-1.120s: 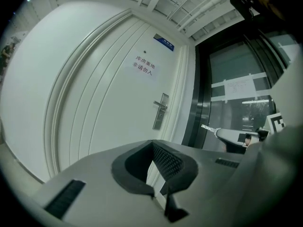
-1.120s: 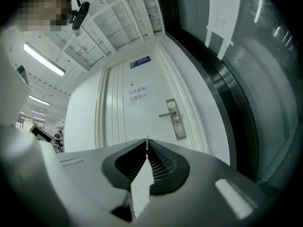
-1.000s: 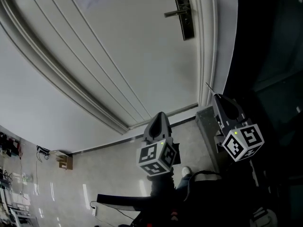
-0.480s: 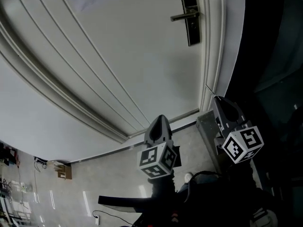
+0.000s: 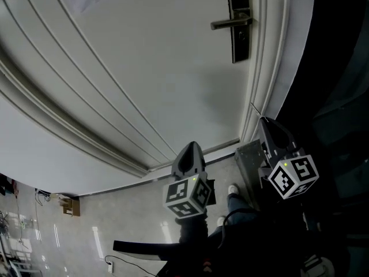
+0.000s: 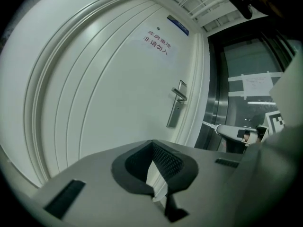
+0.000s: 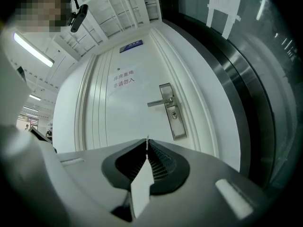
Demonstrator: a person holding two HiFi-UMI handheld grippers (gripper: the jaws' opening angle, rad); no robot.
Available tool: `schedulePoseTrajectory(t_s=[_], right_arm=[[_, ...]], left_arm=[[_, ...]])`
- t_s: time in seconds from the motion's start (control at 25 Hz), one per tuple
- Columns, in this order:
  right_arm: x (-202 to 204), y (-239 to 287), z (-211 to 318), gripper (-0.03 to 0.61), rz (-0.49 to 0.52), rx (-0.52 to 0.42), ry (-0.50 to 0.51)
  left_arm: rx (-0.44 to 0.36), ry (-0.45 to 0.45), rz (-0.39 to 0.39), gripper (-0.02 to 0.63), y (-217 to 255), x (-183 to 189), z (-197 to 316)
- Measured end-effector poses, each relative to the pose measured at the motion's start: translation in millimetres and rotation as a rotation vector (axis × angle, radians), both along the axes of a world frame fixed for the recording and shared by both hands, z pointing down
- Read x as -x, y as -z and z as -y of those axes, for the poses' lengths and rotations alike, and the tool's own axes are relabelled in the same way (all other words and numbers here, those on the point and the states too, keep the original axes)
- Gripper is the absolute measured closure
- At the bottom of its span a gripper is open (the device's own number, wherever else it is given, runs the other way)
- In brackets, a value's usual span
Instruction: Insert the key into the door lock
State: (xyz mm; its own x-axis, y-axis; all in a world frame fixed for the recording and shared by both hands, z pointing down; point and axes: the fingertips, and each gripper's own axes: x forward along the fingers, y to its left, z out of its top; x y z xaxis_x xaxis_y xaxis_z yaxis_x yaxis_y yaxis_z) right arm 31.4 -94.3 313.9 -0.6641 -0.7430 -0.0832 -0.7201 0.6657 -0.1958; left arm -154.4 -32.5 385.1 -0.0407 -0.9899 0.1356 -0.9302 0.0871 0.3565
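The white door carries a steel lock plate with a lever handle at its right edge, far ahead of both grippers. In the right gripper view the keyhole sits below the handle. My right gripper is shut on the key, whose thin blade points at the door. The head view has this gripper near the door frame, key tip sticking out. My left gripper hangs lower and to the left, jaws together, holding nothing.
A paper sign with red print hangs on the door. Dark glass panels with a metal frame stand right of the door. A grey box sits at the foot of the frame. The person's shoes are on the tiled floor.
The lock plate has drifted right and down in the head view as the head turned. Both grippers keep almost the same places, the left one slightly lower and further left.
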Motion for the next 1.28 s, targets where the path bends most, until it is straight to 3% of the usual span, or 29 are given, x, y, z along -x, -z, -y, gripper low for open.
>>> schedulePoseTrajectory(t_s=[0.32,0.6,0.72,1.0,1.28], right_arm=[[28,20,95,0.566,0.002,-0.033,0.051],[21,35,157,0.566,-0.039,-0.083,0.029],[16,40,176,0.566,-0.098,-0.133,0.017],[11,51,208,0.566,-0.243,-0.264,0.008],[22,58,217,0.566,-0.482,-0.449,-0.043]], left_arm=[[-0.031,0.043,0.028,0.612,22,23,88],[-0.038,0.033,-0.002,0.612,28,17,147],[-0.049,0.034,-0.027,0.612,30,11,168],[-0.041,0.006,0.019,0.612,28,-3,201],[-0.025,-0.026,0.023,0.612,26,-9,218]])
